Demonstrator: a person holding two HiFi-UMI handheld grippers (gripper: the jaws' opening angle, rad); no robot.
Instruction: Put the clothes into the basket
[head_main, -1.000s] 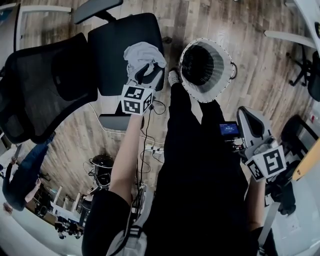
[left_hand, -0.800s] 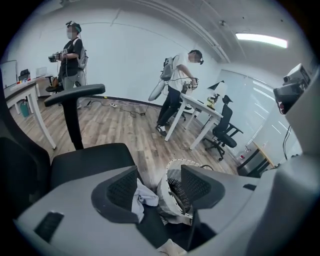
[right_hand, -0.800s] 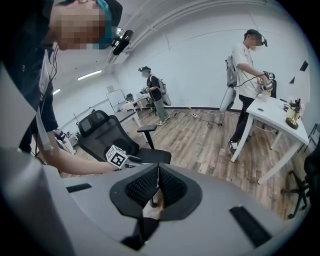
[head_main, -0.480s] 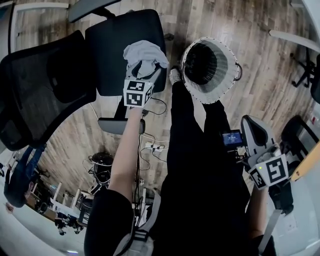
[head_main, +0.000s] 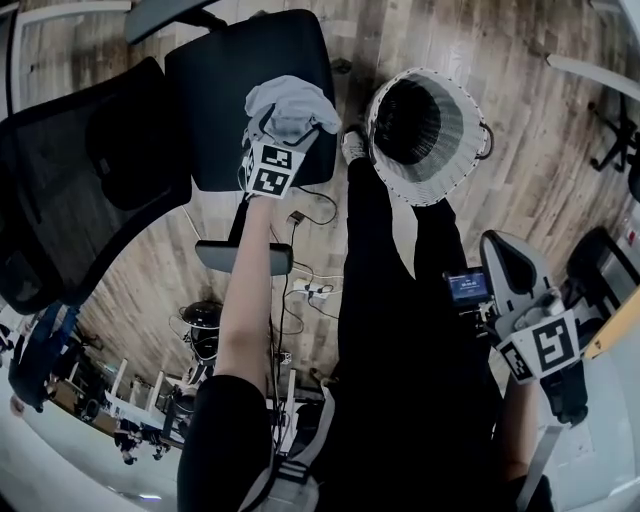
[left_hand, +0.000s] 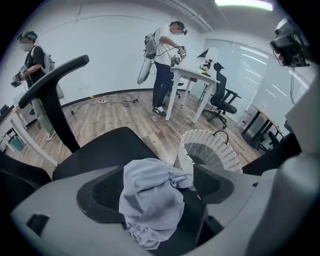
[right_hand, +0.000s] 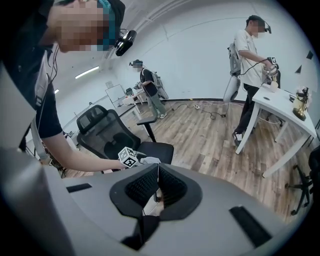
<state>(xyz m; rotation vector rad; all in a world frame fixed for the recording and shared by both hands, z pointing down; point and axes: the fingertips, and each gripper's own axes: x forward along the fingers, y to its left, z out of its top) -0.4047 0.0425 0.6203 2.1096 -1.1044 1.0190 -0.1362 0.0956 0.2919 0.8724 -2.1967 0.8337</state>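
Observation:
A crumpled light-grey garment (head_main: 290, 103) (left_hand: 150, 200) lies on the black seat (head_main: 225, 95) (left_hand: 107, 147) of an office chair. My left gripper (head_main: 286, 128) (left_hand: 157, 185) is down over it, jaws opening and standing wide on either side of the cloth, with no squeeze on it that I can see. The white woven basket (head_main: 400, 183) (left_hand: 210, 150) stands on the wood floor just right of the chair, its dark inside showing. My right gripper (head_main: 505, 262) (right_hand: 157, 175) hangs low at the right by my leg, pads together, nothing between them.
The chair's mesh backrest (head_main: 90, 170) spreads to the left. Cables and a power strip (head_main: 310, 290) lie on the floor near my feet. A white desk (left_hand: 192, 75), other office chairs (left_hand: 222, 97) and several people stand further off in the room.
My left gripper has sunk onto the garment on the seat and its jaws have spread around it. My right gripper has dropped a little.

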